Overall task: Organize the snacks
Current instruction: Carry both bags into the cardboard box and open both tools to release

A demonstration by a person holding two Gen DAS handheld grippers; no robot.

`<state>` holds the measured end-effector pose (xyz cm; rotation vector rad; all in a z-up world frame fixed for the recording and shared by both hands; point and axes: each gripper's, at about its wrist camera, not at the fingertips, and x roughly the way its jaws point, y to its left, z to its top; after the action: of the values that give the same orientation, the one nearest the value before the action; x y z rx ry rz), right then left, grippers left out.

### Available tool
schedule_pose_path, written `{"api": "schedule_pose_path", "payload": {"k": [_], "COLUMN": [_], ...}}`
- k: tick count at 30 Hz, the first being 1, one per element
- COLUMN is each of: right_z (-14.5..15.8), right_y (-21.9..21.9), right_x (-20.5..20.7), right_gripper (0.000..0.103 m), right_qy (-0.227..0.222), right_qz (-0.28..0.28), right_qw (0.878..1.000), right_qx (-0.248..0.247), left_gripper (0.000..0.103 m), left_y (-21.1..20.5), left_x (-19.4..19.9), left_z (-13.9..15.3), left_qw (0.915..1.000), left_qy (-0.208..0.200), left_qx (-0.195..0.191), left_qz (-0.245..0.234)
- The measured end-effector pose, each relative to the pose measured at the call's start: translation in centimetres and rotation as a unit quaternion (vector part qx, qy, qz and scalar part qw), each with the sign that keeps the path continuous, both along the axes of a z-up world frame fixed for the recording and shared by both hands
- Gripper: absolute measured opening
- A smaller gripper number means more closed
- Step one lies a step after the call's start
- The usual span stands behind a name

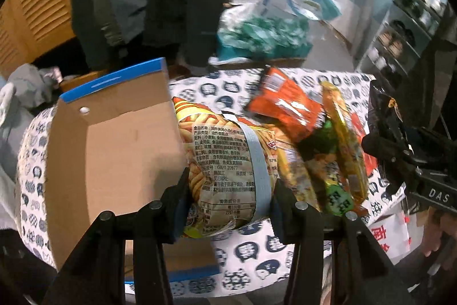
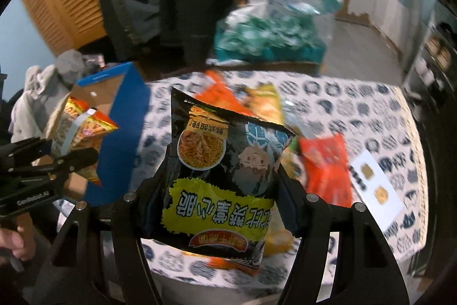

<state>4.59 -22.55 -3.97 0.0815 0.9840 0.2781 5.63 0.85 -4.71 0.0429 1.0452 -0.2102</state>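
Note:
My left gripper point(image 1: 227, 207) is shut on a yellow-orange snack bag point(image 1: 225, 162) with a printed label and a grey band, held in the air beside the open cardboard box point(image 1: 114, 150) with blue edges. In the right wrist view that same yellow-orange bag point(image 2: 82, 133) hangs over the box point(image 2: 125, 116) in the left gripper point(image 2: 57, 156). My right gripper point(image 2: 217, 207) is shut on a black noodle-snack bag point(image 2: 222, 173) with a yellow label, lifted above the table. The right gripper point(image 1: 400, 150) with the black bag point(image 1: 382, 107) shows at the right edge of the left wrist view.
A heap of snack bags, orange point(image 1: 288, 107), yellow point(image 1: 342, 139) and red point(image 2: 328, 170), lies on the cat-patterned tablecloth point(image 2: 357, 110). A white card point(image 2: 377, 190) rests at the right. Beyond the table stand a teal plastic-wrapped bundle point(image 2: 268, 33), dark hanging clothes and a shelf rack point(image 1: 405, 27).

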Motion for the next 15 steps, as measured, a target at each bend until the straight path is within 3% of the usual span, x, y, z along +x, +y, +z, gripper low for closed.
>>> {"api": "schedule_pose_path", "payload": {"k": [15], "right_z": [0.9], "right_y": [16.1], "right_x": [4.7], "right_gripper": [0.067], "right_qy": [0.025], "right_qz": [0.148], "right_qw": [0.989], "right_qx": [0.008], "left_gripper": [0.049], "left_y": [12.0], "left_x": [0.2], "left_z": [-1.6], "left_qw": [0.9932], "left_qy": [0.001], "left_qx": [-0.011], "left_qz": [0.116]}}
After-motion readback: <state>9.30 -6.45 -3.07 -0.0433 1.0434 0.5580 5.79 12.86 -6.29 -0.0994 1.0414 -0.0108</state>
